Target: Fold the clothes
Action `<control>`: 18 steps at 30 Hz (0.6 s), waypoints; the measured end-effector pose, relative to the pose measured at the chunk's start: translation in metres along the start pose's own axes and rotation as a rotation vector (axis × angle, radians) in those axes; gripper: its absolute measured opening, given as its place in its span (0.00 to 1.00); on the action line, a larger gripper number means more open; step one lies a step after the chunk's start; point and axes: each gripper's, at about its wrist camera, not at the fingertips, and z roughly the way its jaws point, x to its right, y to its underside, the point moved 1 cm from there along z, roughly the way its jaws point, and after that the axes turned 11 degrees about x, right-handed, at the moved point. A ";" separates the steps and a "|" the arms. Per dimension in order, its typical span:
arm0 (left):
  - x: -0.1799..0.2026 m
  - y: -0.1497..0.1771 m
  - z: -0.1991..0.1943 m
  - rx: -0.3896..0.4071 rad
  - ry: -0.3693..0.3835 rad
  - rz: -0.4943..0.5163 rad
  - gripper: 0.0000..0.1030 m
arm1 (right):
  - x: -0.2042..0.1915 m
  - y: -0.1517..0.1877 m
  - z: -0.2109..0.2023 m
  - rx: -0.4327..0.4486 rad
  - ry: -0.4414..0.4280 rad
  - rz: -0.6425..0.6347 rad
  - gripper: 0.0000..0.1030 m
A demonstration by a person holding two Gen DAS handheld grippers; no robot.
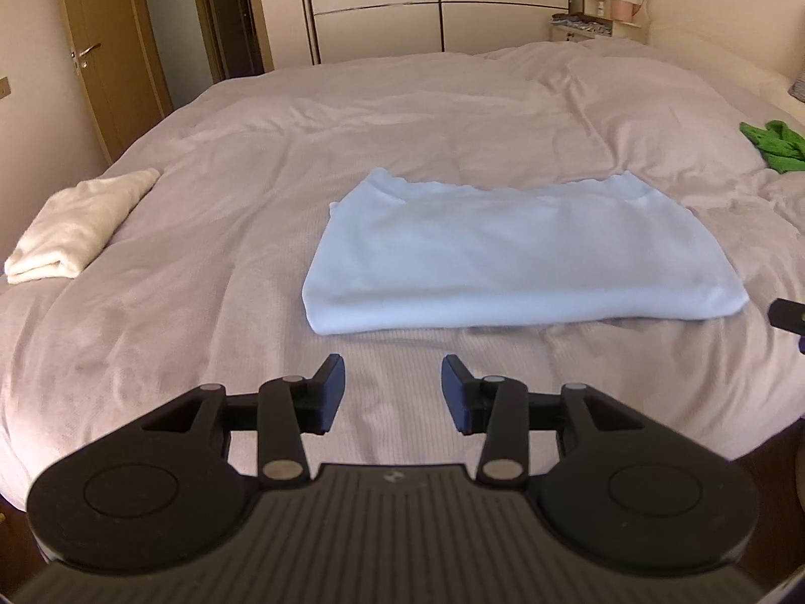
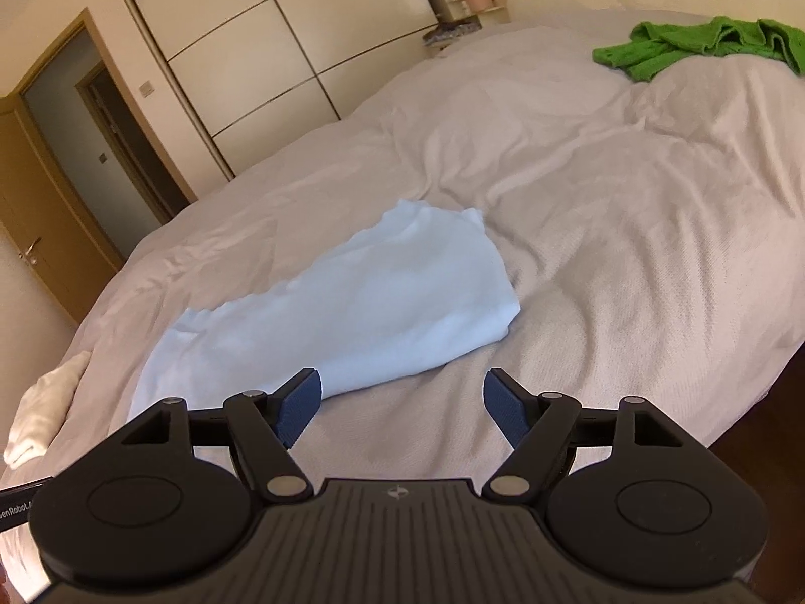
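While parted with only bedcover showing between them, left fingers [image 1: 393, 392] hold nothing; right fingers [image 2: 402, 405] spread wider, likewise empty; just beyond both, folded pale blue garment [image 1: 495, 256] lying flat on the bed [image 1: 201, 191], near edge doubled over, scalloped hem at the far side; folded cream cloth [image 1: 75, 224] well apart near the bed's left edge; crumpled green garment [image 2: 699, 45] far off toward the right, near the pillow end; wardrobe [image 1: 377, 0] and door [image 1: 95, 55] behind.
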 end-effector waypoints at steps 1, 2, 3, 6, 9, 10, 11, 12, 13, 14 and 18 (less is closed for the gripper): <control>-0.001 0.001 -0.004 0.005 0.003 0.001 0.38 | -0.002 0.001 -0.003 -0.001 -0.004 -0.002 0.72; -0.002 0.002 -0.008 0.010 0.006 0.002 0.38 | -0.003 0.003 -0.005 -0.002 -0.008 -0.005 0.72; -0.003 0.002 -0.011 0.014 0.010 0.003 0.39 | -0.005 0.004 -0.008 -0.003 -0.011 -0.007 0.72; -0.007 0.000 -0.016 0.030 0.022 0.015 0.39 | -0.011 0.008 -0.015 0.002 -0.012 -0.019 0.72; -0.009 -0.004 -0.017 0.050 0.037 0.023 0.40 | -0.013 0.011 -0.022 0.018 -0.016 -0.007 0.73; -0.010 -0.005 -0.015 0.054 0.043 0.021 0.41 | -0.012 0.011 -0.022 0.017 -0.018 -0.002 0.73; -0.010 -0.007 -0.012 0.058 0.049 0.020 0.41 | -0.010 0.010 -0.023 0.018 -0.021 0.008 0.73; -0.010 -0.008 -0.008 0.058 0.054 0.020 0.41 | -0.008 0.010 -0.023 0.020 -0.025 0.022 0.73; -0.009 -0.009 -0.002 0.053 0.059 0.024 0.41 | -0.002 0.009 -0.022 0.022 -0.021 0.044 0.73; -0.007 -0.010 0.005 0.047 0.063 0.029 0.41 | 0.003 0.009 -0.020 0.023 -0.018 0.066 0.73; -0.003 -0.011 0.037 0.016 0.083 0.052 0.41 | 0.035 0.009 -0.007 0.018 -0.050 0.241 0.73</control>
